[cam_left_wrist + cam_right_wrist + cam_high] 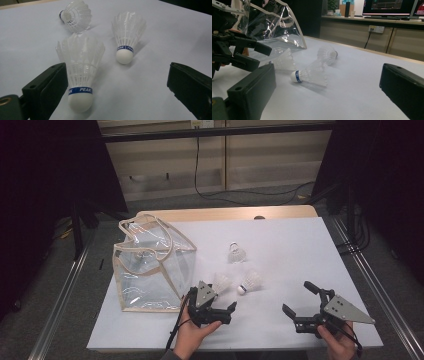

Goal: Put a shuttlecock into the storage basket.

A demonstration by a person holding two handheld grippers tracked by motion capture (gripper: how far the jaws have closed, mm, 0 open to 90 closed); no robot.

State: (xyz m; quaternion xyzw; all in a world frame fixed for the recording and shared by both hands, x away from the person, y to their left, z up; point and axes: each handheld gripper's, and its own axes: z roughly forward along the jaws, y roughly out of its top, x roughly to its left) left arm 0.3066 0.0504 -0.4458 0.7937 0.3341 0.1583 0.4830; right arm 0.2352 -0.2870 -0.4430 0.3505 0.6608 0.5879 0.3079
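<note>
Probably an office or lab: lit computer monitors (387, 6) stand on a long beige counter (372, 21), a white wall socket (376, 29) feeds a black cable (367, 37).

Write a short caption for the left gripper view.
Open left hand-held gripper approaching the nearest of three shuttlecocks.

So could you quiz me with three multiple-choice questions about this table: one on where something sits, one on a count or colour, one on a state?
1. Where is the clear bag?
A. left side of the table
B. right side
C. on the floor

2. How many shuttlecocks lie on the table?
A. one
B. three
C. five

3. How is the left gripper?
A. shut on a shuttlecock
B. open
C. inside the bag

Answers:
1 A, the high view shows it at the left.
2 B, nearest shuttlecock, second, third.
3 B, its jaws stand apart around the nearest shuttlecock.
</note>
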